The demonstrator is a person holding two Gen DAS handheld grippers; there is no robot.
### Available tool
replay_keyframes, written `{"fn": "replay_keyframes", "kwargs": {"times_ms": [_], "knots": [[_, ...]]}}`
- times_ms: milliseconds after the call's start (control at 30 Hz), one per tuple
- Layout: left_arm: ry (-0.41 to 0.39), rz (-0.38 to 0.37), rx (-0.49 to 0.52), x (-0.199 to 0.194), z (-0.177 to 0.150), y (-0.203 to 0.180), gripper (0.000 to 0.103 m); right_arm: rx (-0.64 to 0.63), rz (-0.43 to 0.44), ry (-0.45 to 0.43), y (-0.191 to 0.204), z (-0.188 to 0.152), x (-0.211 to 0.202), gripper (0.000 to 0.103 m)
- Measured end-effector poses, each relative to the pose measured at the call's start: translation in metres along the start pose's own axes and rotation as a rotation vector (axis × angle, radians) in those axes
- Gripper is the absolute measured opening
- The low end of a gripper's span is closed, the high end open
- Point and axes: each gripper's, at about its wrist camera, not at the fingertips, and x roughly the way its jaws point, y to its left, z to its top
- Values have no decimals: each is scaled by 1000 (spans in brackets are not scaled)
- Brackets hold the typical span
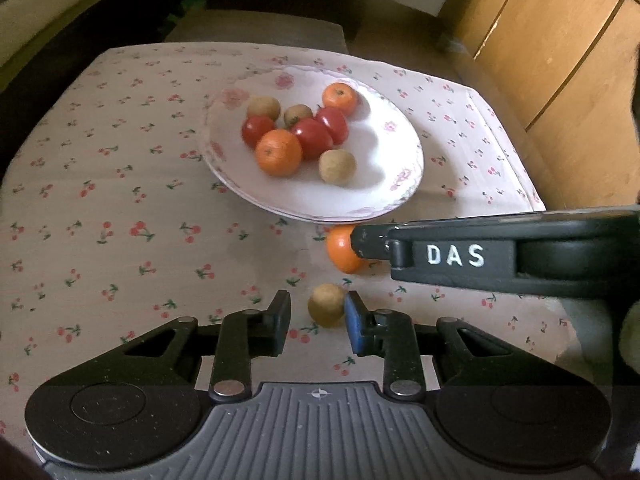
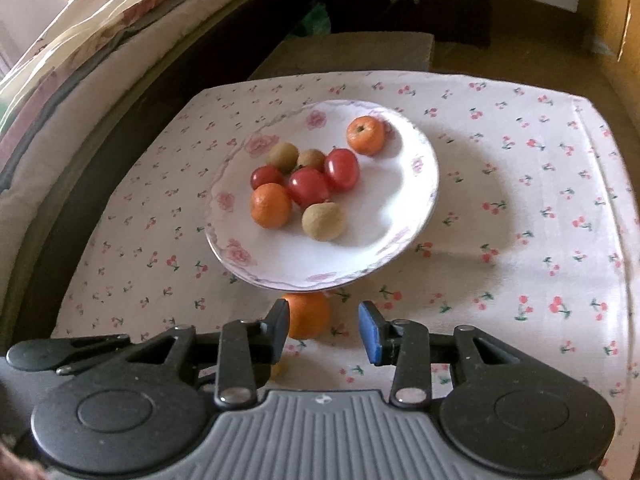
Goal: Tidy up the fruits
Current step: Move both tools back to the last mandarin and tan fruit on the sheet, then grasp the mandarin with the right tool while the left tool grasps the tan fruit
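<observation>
A white flowered plate (image 1: pixel 400 184) (image 2: pixel 240 256) holds several fruits: oranges, red ones and small brown ones. On the cloth in front of it lie a loose orange (image 1: pixel 340 250) (image 2: pixel 308 316) and a small brown fruit (image 1: pixel 326 306). My left gripper (image 1: pixel 318 322) is open around the brown fruit. The blue pad touches it and the black pad stands a little off. My right gripper (image 2: pixel 326 330) (image 1: pixel 360 242) is open around the orange. Its black finger rests against the orange, with a clear gap to the blue pad.
The cherry-print tablecloth (image 1: pixel 120 220) (image 2: pixel 520 220) covers a small table. A wooden cupboard (image 1: pixel 560 80) stands at the right, folded bedding (image 2: pixel 80 60) lies along the left, and dark furniture (image 2: pixel 400 0) is behind. The plate's near rim overhangs the orange.
</observation>
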Motion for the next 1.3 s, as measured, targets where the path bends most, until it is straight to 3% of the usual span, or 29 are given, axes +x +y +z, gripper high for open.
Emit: {"fn": "replay_keyframes", "kwargs": {"times_ms": [300,433,500,733,1300], "knots": [[12,-27,-8,6,-2,3,46,-64,-12,36,13,3,25,39],[18,-32,-10,9,-3,4,52,-76,-19,8,11,2,27,39],[18,-32,-13,10,-3,4,53,-84,-29,3,9,2,25,34],[24,-33,-8,14,-3,1,54,-96,-48,-9,4,-6,6,34],[15,-19,2,25,3,-17,57,27,-95,-44,-38,-29,-40,34]]}}
